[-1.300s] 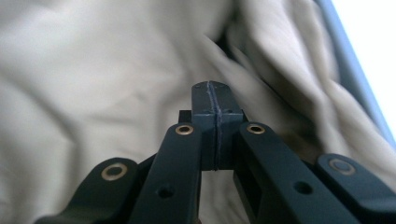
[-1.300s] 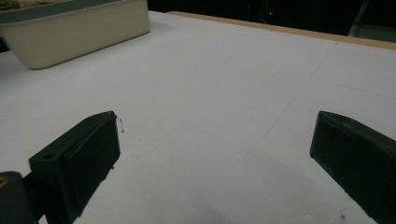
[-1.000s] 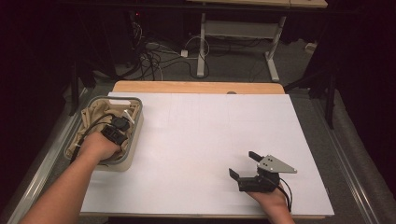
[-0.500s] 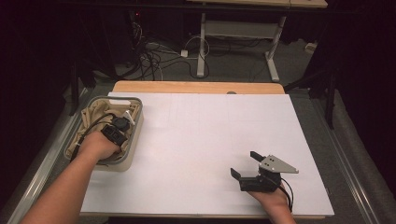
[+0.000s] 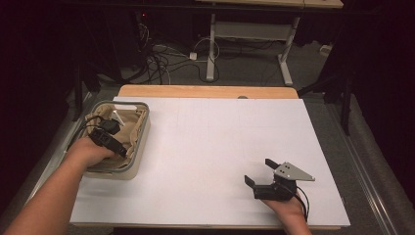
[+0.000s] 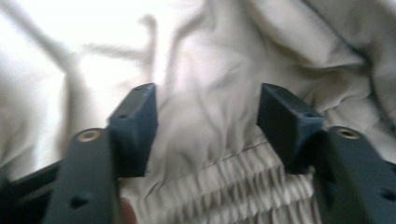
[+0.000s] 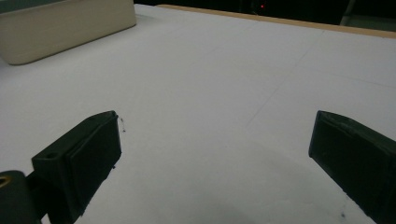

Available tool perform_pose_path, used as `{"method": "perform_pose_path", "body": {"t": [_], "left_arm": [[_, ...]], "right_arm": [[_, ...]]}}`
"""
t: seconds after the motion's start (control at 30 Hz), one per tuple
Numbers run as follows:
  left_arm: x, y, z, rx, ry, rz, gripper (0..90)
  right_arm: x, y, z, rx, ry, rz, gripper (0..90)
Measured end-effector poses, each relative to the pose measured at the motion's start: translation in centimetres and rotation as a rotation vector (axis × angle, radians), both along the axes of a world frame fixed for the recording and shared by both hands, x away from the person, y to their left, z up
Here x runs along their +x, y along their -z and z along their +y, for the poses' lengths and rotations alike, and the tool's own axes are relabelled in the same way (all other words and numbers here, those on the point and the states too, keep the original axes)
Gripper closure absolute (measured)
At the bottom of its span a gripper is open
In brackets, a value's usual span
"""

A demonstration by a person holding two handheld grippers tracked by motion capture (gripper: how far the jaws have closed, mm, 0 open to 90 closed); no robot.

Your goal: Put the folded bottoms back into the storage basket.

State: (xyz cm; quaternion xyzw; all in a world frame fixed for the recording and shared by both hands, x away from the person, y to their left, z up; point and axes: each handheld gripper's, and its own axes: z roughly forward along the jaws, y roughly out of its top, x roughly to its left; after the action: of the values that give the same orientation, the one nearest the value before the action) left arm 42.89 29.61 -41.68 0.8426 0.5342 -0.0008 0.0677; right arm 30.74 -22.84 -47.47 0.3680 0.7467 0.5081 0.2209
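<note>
A cream bin [image 5: 139, 147] stands at the table's left side with a beige cloth [image 5: 129, 128] bunched inside it. My left gripper [image 5: 115, 138] reaches down into the bin. In the left gripper view it [image 6: 208, 112] is open, with the cloth [image 6: 210, 70] and its gathered seam lying between and just beyond the jaws. My right gripper [image 5: 260, 171] rests low over the white table top [image 5: 210, 147] near the front right. Its jaws [image 7: 217, 140] stand wide open with nothing between them.
The bin's side [image 7: 65, 25] shows far off in the right gripper view. A wooden strip [image 5: 205, 91] runs along the table's far edge. Beyond it are cables and desk legs [image 5: 213, 54] on the floor.
My left hand has drawn back slightly to the left inside the bin. The right gripper has hardly moved.
</note>
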Motion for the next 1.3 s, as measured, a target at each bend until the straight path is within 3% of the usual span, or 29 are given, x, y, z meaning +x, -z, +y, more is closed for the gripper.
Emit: {"method": "perform_pose_path", "body": {"t": [0.2, 0.5, 0.63, 0.83, 0.97, 1.3], "left_arm": [[-0.3, -0.4, 1.0, 0.031, -0.013, -0.007, 22.5], [-0.4, -1.0, 1.3, 0.026, -0.010, 0.013, 13.8], [-0.3, -1.1, 1.2, 0.052, -0.019, 0.034, 1.2], [-0.3, -1.5, 1.0, 0.067, -0.031, 0.065, 0.0], [-0.3, -2.5, 0.7, 0.083, -0.031, 0.067, 0.0], [-0.4, -6.8, -1.3, 0.096, -0.032, 0.032, 0.0]], "right_arm": [[0.0, 0.0, 0.0, -0.003, 0.004, 0.001, 3.5], [0.1, 0.1, -0.3, -0.019, 0.017, -0.008, 3.5], [0.1, 0.1, -0.3, -0.023, 0.018, -0.010, 3.5], [0.1, 0.2, -0.2, -0.024, 0.019, -0.006, 3.5], [0.1, 0.2, -0.2, -0.024, 0.017, -0.009, 3.5], [0.1, 0.0, -0.4, -0.022, 0.014, -0.022, 3.3]]}}
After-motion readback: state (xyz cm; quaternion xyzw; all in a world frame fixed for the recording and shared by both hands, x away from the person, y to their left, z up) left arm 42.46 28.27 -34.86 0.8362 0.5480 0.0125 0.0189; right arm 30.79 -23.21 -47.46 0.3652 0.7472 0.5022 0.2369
